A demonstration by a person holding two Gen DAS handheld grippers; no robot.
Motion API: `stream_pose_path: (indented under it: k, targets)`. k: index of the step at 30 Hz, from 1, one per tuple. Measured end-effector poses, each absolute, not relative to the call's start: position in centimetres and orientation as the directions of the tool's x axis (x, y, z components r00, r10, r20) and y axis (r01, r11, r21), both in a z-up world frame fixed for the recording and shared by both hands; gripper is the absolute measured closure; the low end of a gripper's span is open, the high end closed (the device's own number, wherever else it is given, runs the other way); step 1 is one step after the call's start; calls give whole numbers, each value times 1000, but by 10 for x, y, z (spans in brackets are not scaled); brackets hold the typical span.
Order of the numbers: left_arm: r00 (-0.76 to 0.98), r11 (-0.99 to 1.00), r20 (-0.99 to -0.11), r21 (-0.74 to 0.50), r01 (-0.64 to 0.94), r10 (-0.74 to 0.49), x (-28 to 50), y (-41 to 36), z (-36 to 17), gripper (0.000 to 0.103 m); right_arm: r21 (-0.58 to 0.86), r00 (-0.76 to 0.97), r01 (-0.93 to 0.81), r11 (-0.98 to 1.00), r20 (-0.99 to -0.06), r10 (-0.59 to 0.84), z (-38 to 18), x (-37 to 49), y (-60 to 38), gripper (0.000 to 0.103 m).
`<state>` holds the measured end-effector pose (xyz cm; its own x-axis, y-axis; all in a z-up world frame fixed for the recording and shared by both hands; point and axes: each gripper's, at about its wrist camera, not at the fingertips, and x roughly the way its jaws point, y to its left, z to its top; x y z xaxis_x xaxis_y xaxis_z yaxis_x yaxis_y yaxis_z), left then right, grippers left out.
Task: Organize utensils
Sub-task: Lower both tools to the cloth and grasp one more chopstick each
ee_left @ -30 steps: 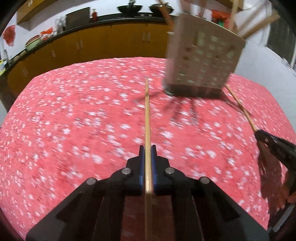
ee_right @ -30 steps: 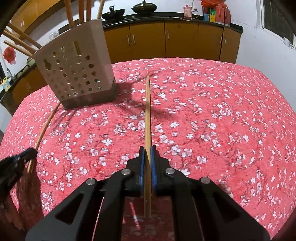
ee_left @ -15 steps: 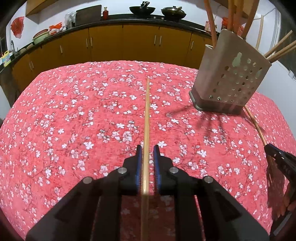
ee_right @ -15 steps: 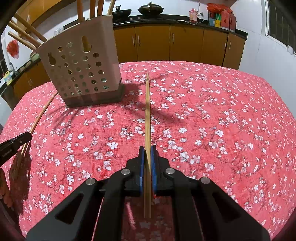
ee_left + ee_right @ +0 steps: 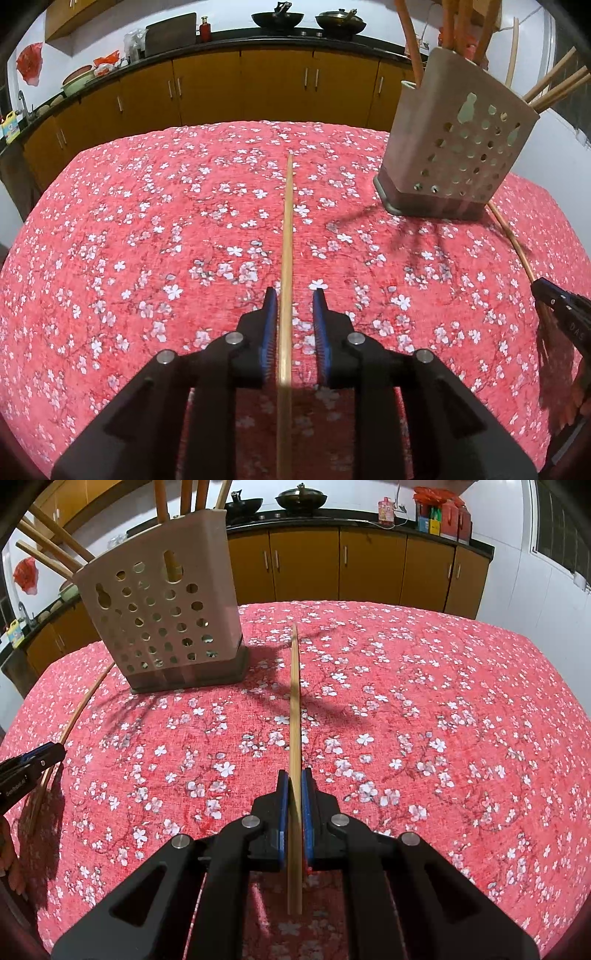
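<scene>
The left claw (image 5: 294,295) points forward and steeply down. Its jaws are opening: the blue-lined fingers (image 5: 269,325) stand a little apart, with a thin stick running lengthwise in the gap, clear of both pads. In the right wrist view its dark tip shows at the left edge, low and close to the surface.

The right claw (image 5: 294,775) also slopes steeply down, its jaws pressed together on a second thin stick, pinched between the blue pads (image 5: 283,812) and jutting out ahead of the tips. In the left wrist view its dark tip enters from the right edge.
</scene>
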<state>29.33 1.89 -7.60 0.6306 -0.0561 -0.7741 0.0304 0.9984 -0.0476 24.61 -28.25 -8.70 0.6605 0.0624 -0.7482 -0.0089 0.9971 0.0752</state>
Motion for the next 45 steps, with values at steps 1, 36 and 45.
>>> stream_pose_path:
  k: [1, 36, 45]
  targets:
    - [631, 998, -774, -50, 31, -58, 294, 18, -76, 81, 75, 660, -9, 997, -748, 62, -87, 246, -282, 95]
    - [628, 1000, -778, -8, 22, -20, 273, 17, -77, 81, 72, 660, -11, 997, -749, 61, -86, 242, -282, 95]
    - [628, 1000, -778, 3, 23, -12, 261, 16, -77, 83, 76, 659, -11, 997, -749, 64, -86, 242, -282, 95]
